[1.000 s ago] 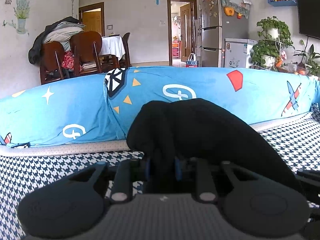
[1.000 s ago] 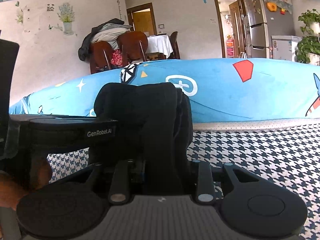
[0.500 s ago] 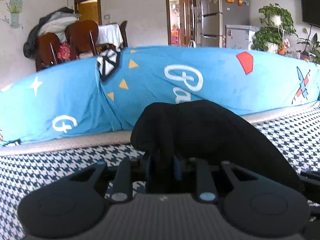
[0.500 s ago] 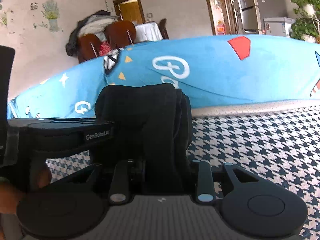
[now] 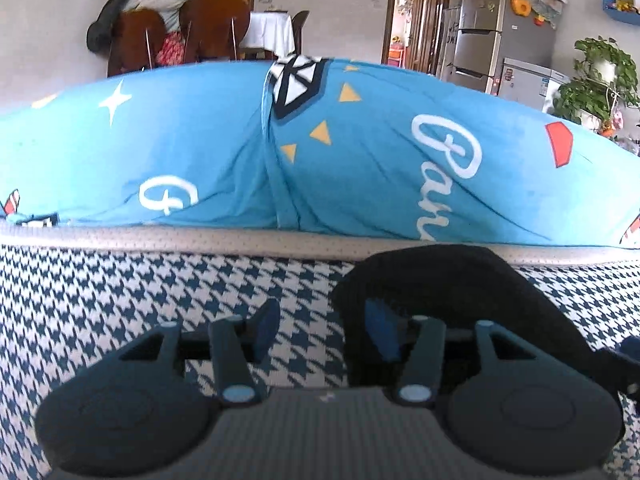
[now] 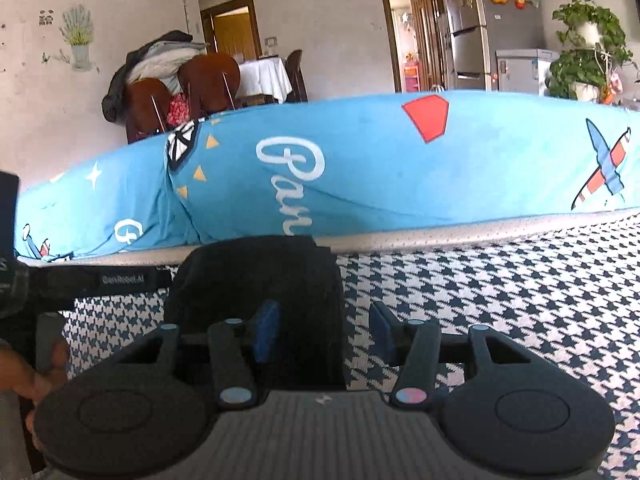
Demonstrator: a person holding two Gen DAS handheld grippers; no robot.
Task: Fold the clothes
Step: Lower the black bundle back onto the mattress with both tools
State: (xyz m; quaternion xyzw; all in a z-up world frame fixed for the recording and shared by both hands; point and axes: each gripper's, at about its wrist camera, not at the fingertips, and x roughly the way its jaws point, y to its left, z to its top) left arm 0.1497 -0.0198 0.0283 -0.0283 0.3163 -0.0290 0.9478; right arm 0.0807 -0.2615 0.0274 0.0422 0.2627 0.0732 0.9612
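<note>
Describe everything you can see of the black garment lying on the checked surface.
The black garment is plain, soft, matte cloth with no visible print, bunched into a rounded, folded mound on the houndstooth cover, near the blue patterned bedding. The left gripper is opening, one pad against the cloth's edge, nothing pinched. The right gripper is opening too, with the cloth beside its left pad, unclamped. Its far side is hidden.

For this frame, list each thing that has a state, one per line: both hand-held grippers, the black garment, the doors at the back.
Left hand-held gripper: jaws opening, nothing pinched; garment against its right finger.
Right hand-held gripper: jaws opening, garment edge between them, not pinched.
Black garment: folded into a bundle, lying on the houndstooth cover.
Far door: open.
</note>
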